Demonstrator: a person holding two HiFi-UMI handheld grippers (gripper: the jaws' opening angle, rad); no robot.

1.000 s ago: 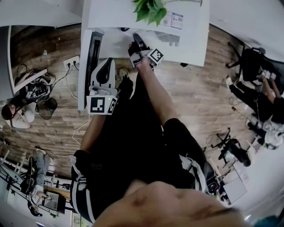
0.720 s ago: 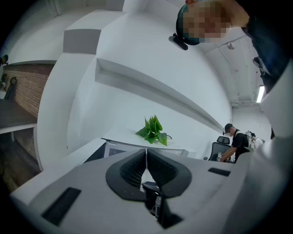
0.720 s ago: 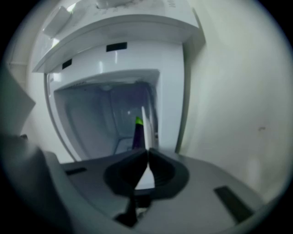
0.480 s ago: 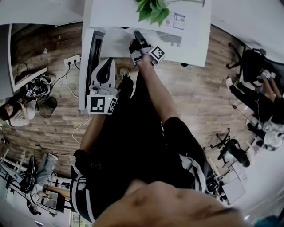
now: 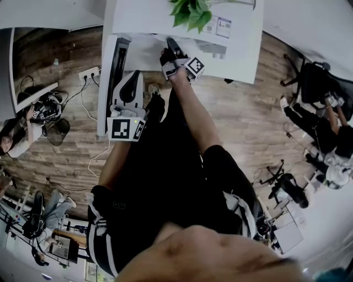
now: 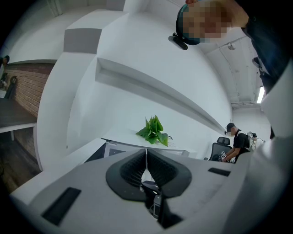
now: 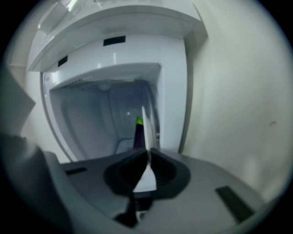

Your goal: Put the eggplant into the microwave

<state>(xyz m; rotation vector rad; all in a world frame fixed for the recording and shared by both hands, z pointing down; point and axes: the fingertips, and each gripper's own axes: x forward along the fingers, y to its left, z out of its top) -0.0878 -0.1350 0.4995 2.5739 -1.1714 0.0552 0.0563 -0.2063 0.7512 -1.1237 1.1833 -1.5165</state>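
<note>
In the right gripper view the white microwave [image 7: 174, 91] stands open, its pale cavity straight ahead. The eggplant [image 7: 138, 130], dark purple with a green cap, stands upright at the tips of my right gripper [image 7: 145, 137], at the cavity's mouth. The jaws are close together on it. From the head view the right gripper [image 5: 171, 47] reaches forward to the microwave [image 5: 144, 52], whose dark door [image 5: 117, 69] hangs open at the left. My left gripper [image 5: 130, 87] is held back near my body, shut and empty [image 6: 146, 153], and points up at the wall.
A green potted plant [image 5: 190, 12] sits on the white top above the microwave and also shows in the left gripper view [image 6: 153, 130]. A power strip [image 5: 88, 74] and cables lie on the wood floor. People sit at the left [image 5: 22, 137] and right [image 5: 331, 126].
The right gripper has edged slightly farther toward the microwave. The left gripper has hardly moved. The person at the left has shifted.
</note>
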